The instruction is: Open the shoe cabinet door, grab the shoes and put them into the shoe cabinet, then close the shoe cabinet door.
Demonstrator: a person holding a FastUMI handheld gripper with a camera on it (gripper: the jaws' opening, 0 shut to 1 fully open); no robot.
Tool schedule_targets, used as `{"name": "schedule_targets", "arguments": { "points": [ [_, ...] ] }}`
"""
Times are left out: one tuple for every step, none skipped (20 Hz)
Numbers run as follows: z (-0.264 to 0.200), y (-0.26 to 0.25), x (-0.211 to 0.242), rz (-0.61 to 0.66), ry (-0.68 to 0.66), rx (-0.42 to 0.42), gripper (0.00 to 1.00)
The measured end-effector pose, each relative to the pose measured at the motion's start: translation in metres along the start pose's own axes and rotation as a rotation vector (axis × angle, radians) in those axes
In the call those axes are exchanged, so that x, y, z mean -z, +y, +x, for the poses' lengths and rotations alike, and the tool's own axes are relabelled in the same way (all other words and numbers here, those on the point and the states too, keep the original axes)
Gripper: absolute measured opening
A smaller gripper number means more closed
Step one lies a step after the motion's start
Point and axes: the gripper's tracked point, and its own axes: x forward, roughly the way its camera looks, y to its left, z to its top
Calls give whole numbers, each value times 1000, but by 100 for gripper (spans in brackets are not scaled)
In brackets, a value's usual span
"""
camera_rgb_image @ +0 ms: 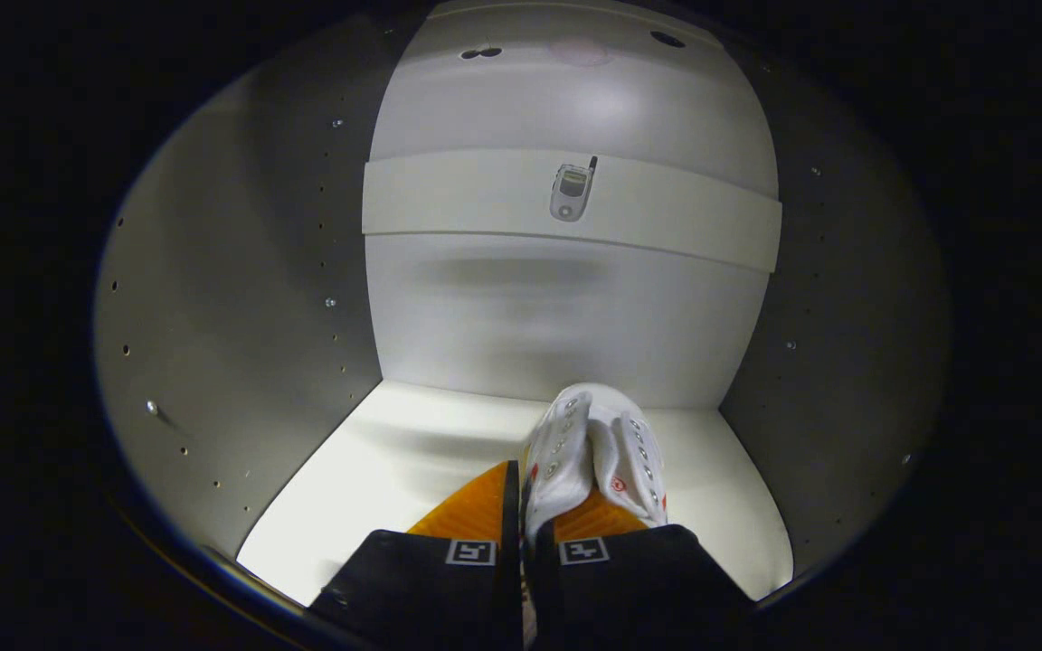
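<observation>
Hand-held gripper [522, 506] fingers nearly together, clamped on white shoe [595, 452] collar inside shoe cabinet [241, 298]; I judge canvas soft, light, floppy; collar grip suits; toe sags.

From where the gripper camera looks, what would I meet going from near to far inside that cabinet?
Gripper fingers pinched on the white shoe → the cabinet's bottom shelf → back wall → higher up, a shelf with a small flip phone.

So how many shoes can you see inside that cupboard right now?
1: a white shoe pinched between the fingers of the gripper, just above the cabinet floor. A second could be hidden behind the gripper.
</observation>
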Motion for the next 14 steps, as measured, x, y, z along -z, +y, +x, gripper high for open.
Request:
{"name": "schedule_targets", "arguments": {
  "points": [
    [-1,2,0,13,0,-5,10],
    [-1,2,-1,26,-4,-4,11],
    [-3,6,-1,36,-11,-12,18],
    [-6,5,-2,39,-11,-6,24],
    [-8,6,-2,38,-11,-6,31],
    [-11,5,-3,39,-17,-5,31],
    [-13,8,-4,43,-22,-11,32],
    [-15,8,-5,50,-26,-8,33],
    [-19,10,-3,59,-25,-10,40],
    [-21,9,-3,64,-26,-6,47],
    [-26,15,-5,73,-36,-36,57],
    [-29,20,-5,79,-49,-45,71],
    [-34,19,-5,83,-51,-42,84],
    [-38,19,-2,82,-47,-44,97]
  ]
}}
